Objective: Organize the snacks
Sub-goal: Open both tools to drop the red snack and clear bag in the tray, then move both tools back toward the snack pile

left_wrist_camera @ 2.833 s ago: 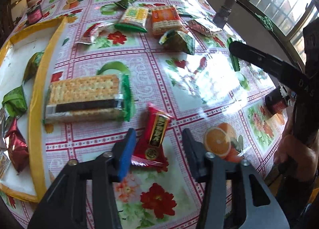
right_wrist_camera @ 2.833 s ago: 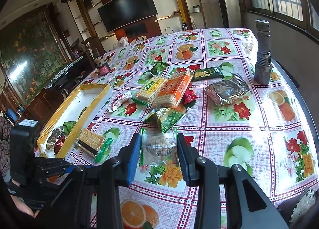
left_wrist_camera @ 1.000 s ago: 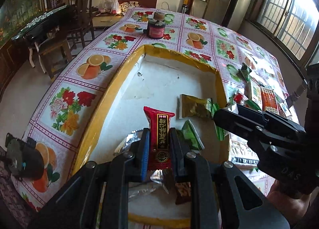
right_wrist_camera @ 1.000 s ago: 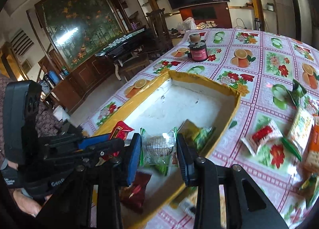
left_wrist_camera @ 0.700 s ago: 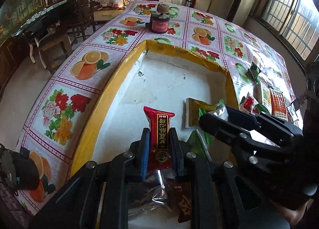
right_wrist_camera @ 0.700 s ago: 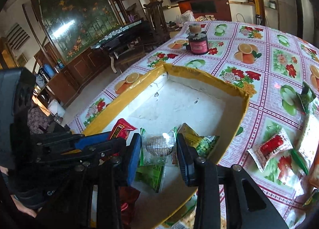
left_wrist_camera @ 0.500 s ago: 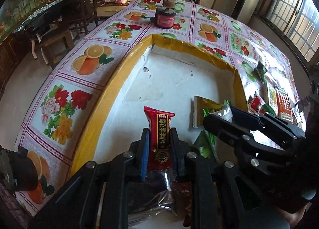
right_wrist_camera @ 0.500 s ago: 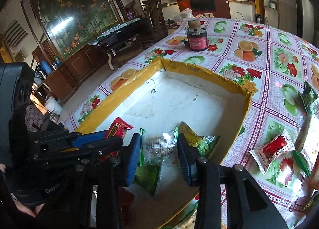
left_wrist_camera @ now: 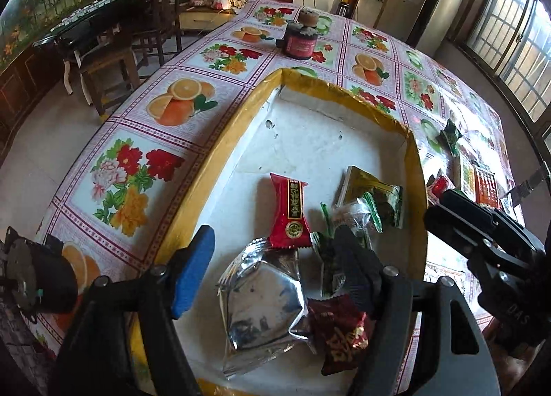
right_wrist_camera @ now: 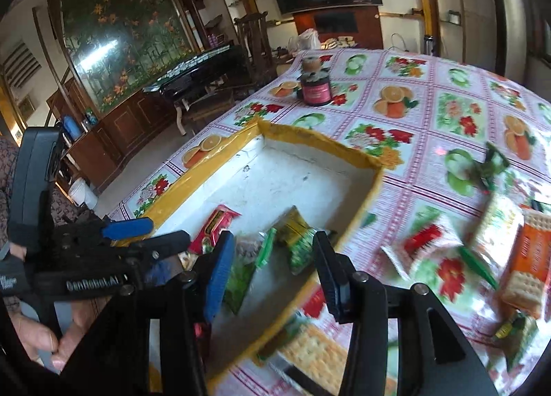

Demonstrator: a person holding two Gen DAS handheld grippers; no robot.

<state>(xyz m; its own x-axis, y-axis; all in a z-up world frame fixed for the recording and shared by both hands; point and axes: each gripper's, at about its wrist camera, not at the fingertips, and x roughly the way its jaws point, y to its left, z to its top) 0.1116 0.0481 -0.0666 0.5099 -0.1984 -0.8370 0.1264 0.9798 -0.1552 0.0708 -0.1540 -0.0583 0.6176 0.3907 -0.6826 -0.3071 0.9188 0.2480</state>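
Your red snack packet [left_wrist_camera: 288,211], a glossy crimped wrapper with a black label strip and a gold seal, lay flat on the white floor of the tray [left_wrist_camera: 220,172], clear of both pads. Your left gripper [left_wrist_camera: 272,258] had just been opening; its jaws stood wide apart over the tray's near end, with only loose packets below them. Just near of the red packet sat a crinkled silver foil pouch [left_wrist_camera: 265,306], puffed and creased, and to its right a dark maroon wrapper [left_wrist_camera: 344,337]. The clear packet with green crimped ends [right_wrist_camera: 253,247] lay in the tray beside a green-and-yellow pouch [right_wrist_camera: 298,241]. Your right gripper [right_wrist_camera: 272,272] had also just been opening, and nothing was pressed between its pads. The tray was a shallow rectangle, rough white inside, its rim wrapped in shiny yellow tape. It rested on a slick tablecloth [left_wrist_camera: 179,99] printed with oranges and flowers. Cracker packs [right_wrist_camera: 527,258] lay to the right; a dark lidded jar [left_wrist_camera: 300,41] stood at the far end.
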